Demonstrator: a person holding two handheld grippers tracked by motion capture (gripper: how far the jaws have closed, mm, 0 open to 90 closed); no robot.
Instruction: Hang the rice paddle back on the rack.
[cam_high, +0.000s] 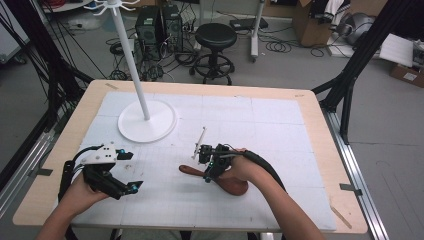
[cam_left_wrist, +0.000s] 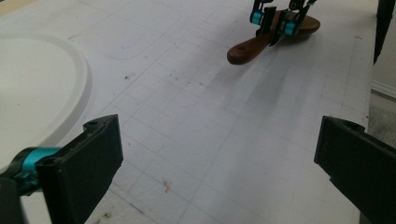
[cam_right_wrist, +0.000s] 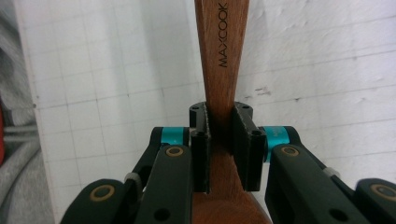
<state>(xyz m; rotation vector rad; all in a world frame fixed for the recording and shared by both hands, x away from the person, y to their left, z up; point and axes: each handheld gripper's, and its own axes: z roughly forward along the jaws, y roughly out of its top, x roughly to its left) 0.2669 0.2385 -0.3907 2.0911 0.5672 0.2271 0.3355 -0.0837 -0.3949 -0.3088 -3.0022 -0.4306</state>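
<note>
Where white gridded mat (cam_high: 260, 130) covers table (cam_high: 320, 165); grey floor (cam_high: 390, 130) beyond.

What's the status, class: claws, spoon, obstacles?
Right claw shut on wooden spoon handle. Left claw open, apart. Spoon flat on mat. White stand well off.

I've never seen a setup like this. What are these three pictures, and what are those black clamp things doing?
A person sits at a table with a hand-held clamp in each hand. One camera looks down from above; the other two ride on the clamps. The right gripper is shut on the handle of a wooden spoon lying on the white mat. The left gripper is open and holds nothing. A white rack stands farther back on its round base.
</note>
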